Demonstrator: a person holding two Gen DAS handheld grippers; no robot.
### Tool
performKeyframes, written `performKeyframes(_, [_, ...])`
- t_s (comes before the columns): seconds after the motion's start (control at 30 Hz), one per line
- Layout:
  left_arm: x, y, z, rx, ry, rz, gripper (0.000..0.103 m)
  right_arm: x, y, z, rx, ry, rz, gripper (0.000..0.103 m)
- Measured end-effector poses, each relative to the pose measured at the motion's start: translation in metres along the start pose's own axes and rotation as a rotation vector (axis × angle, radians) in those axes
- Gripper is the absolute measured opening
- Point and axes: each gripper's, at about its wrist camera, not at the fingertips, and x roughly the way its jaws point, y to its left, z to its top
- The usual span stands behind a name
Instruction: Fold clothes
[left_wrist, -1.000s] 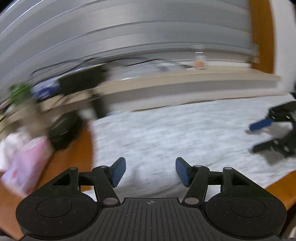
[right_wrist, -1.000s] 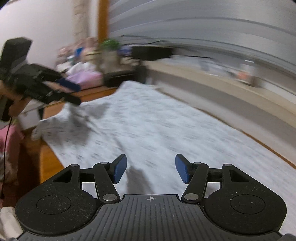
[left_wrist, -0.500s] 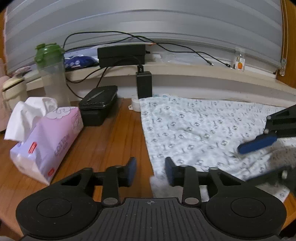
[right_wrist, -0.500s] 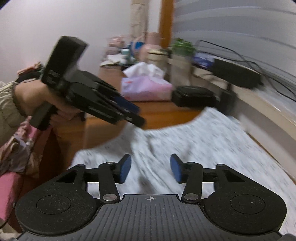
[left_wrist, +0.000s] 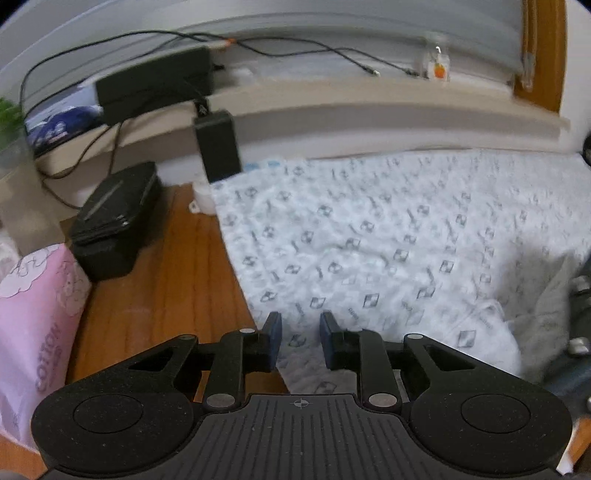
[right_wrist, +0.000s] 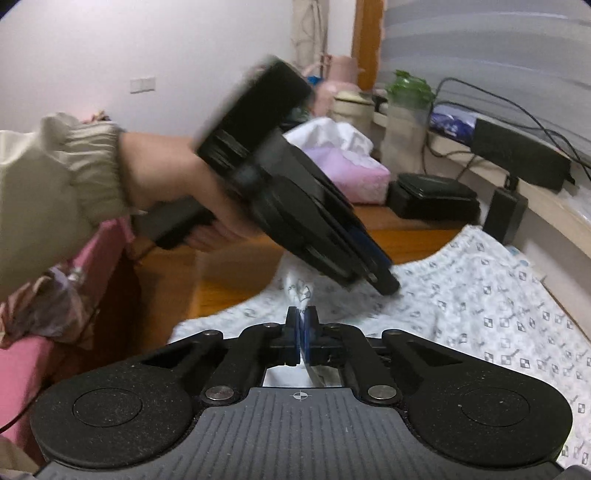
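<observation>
Patterned garment (left_wrist: 369, 243) lies beside our tissue pack (left_wrist: 33, 317); our right gripper (right_wrist: 303, 328) pinches its edge, our left gripper (left_wrist: 298, 338) gapes over it.

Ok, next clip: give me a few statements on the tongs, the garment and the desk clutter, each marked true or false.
1. The right tongs are shut on a pinch of the patterned garment. True.
2. The left tongs are fully shut on cloth. False: a gap shows between their pads, over the garment's edge.
3. The pink tissue pack lies on the garment. False: it sits on the wooden desk, apart from it.
4. A black case sits on the desk beside the garment. True.
</observation>
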Motion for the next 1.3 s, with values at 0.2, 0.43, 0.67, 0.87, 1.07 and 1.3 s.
performKeyframes(0.2, [0.005, 0.002, 0.005, -0.007, 0.018, 0.015, 0.025, -0.027, 0.021, -0.004, 0.019, -0.027, 0.068, 0.002])
performKeyframes(0.43, [0.005, 0.005, 0.013, -0.014, 0.041, 0.095, 0.025, -0.054, 0.05, -0.006, -0.067, -0.048, 0.065, 0.001])
performKeyframes(0.67, [-0.032, 0.011, -0.003, -0.104, -0.04, 0.137, 0.027, -0.038, 0.005, -0.013, 0.019, -0.002, -0.043, 0.012])
performKeyframes(0.87, [-0.059, 0.001, -0.022, -0.134, -0.043, 0.167, 0.034, -0.012, -0.055, -0.013, 0.155, 0.053, -0.138, 0.048])
performKeyframes(1.07, [-0.093, -0.013, -0.044, -0.196, -0.104, 0.129, 0.034, 0.022, -0.092, -0.01, 0.268, 0.114, -0.063, 0.054])
performKeyframes(1.3, [-0.112, -0.035, -0.062, -0.213, -0.13, 0.119, 0.037, 0.012, -0.106, 0.0, 0.253, 0.043, -0.113, 0.007])
